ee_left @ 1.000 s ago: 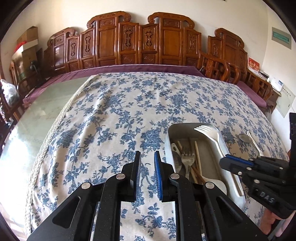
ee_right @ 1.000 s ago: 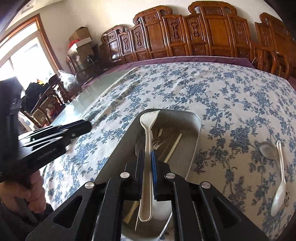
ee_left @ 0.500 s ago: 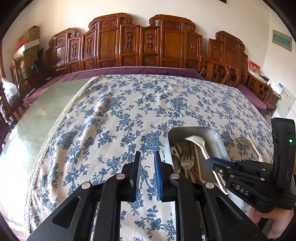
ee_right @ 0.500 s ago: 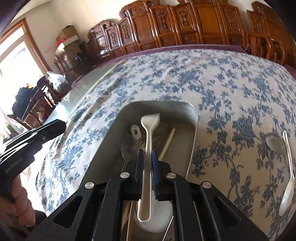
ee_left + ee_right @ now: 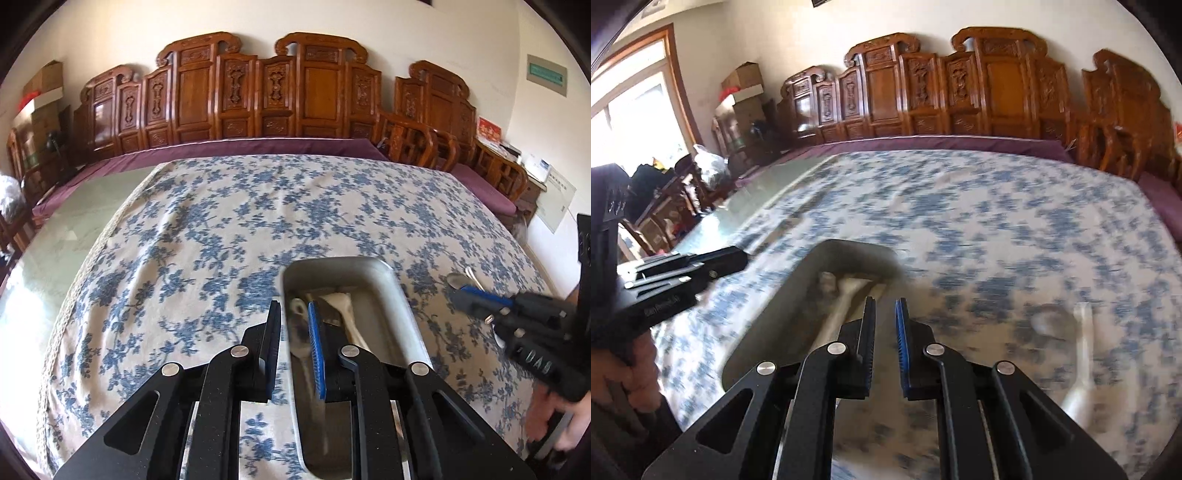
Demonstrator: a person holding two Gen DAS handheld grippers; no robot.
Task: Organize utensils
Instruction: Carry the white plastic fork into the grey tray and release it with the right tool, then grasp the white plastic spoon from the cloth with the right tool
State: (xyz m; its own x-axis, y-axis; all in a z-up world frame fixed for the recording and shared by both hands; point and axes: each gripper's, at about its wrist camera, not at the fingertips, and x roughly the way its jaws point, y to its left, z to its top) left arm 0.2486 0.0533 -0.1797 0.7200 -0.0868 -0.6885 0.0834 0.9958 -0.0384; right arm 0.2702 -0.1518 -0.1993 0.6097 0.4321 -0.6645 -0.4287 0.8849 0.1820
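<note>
Swinging toward the spoons [image 5: 1082,354], I think; blurry. Right gripper [image 5: 885,334] and left gripper [image 5: 293,341] are slightly parted, empty. Widen first, straddle one handle, lift into tray [image 5: 400,295].

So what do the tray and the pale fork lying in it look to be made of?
Tray: likely brushed stainless steel, grey with a dull sheen and soft reflections on its rolled rim. Fork: probably plastic, an opaque cream-white matte surface with no metallic glint, though blur leaves this uncertain.
</note>
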